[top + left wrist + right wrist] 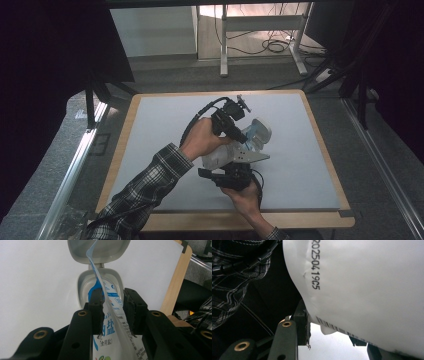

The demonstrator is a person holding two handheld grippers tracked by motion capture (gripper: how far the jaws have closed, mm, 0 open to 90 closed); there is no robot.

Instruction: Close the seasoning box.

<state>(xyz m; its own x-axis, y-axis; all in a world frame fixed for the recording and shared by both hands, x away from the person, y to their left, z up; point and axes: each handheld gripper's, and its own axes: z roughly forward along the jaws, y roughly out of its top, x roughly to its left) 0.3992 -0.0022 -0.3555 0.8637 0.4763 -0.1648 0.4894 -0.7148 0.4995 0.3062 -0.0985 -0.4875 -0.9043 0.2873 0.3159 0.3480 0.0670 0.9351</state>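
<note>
A white salt bag (216, 159) with blue print is held tilted over a small grey container (260, 131) whose flip lid stands open. My left gripper (241, 138) is shut on the bag's upper part. In the left gripper view, the bag (110, 332) runs between the two black jaws of that gripper (113, 307), and its cut top points into the container (83, 285). My right gripper (221, 171) is shut on the bag's lower end from below. In the right gripper view, the bag (367, 285) bulges over the jaws of that gripper (332, 337) and hides the right one.
The grey mat (165, 145) covers a wooden table (119, 160). A plaid sleeve (150, 185) reaches in from the lower left. Beyond the table's far edge stand desk legs (223, 45) and loose cables on the floor.
</note>
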